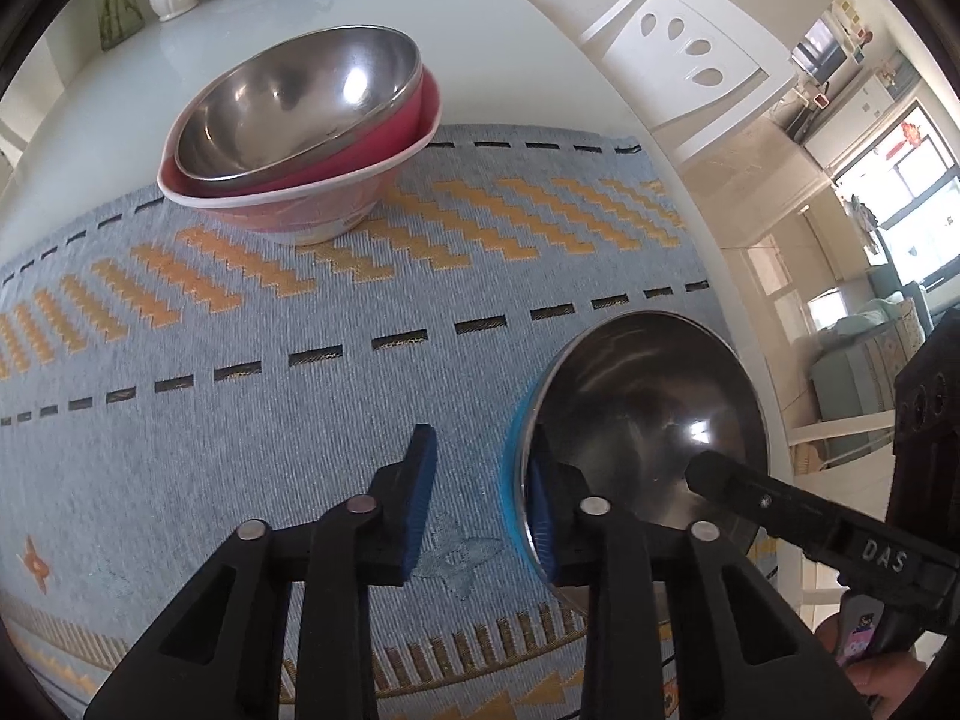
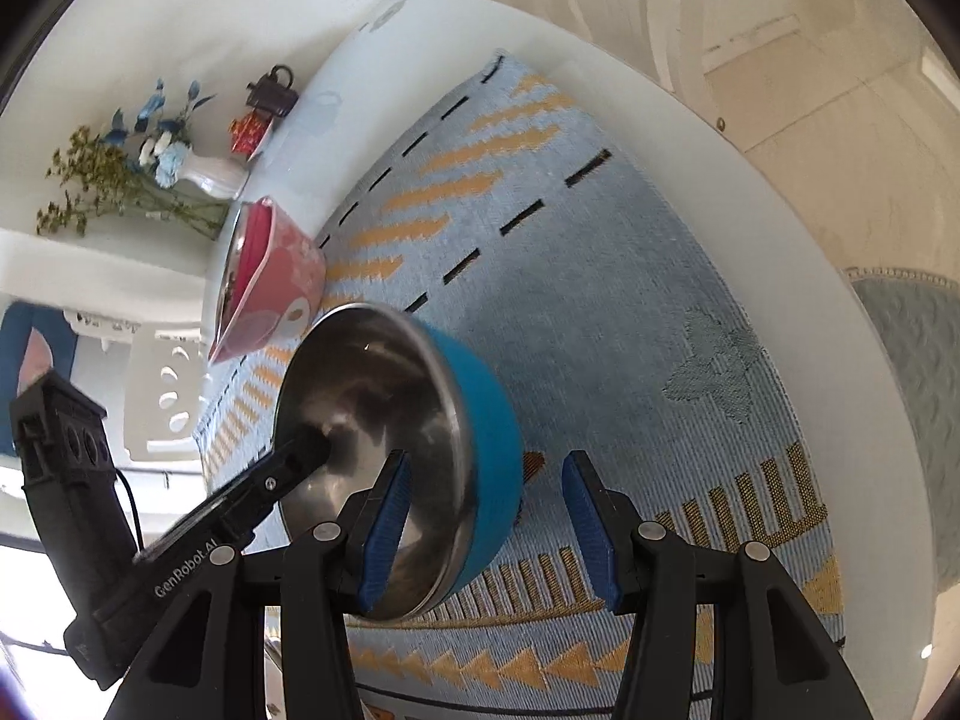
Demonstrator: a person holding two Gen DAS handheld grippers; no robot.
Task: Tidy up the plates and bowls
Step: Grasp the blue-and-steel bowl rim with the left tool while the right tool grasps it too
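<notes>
- The blue bowl (image 1: 642, 414), steel-lined, is found at the near right of the woven mat (image 1: 240, 360), close to the worktop (image 1: 360, 0) edge. It cannot be told whether it sits flat or is tipped.
- Being round, the bowl offers no long axis; only the rim wall can be gripped.
- The left gripper (image 1: 483, 456) is set over the bowl's left rim. One pad is seen inside against the steel lining. The other is outside, with a clear strip of mat between it and the blue wall. The jaws are narrow but not clamped.
- The right gripper (image 2: 486, 462) is set over another part of the same rim. One pad is inside the bowl and the outer pad stands well apart from the blue wall. Its jaws are moderately wide and nothing is held.
- A steel bowl (image 1: 300, 96) is nested in a pink bowl (image 1: 312, 204) at the far left of the mat, well apart from the blue bowl.
- It is judged that the wall must be pinched before any lift. The left gripper is placed on the side nearer the stack.
</notes>
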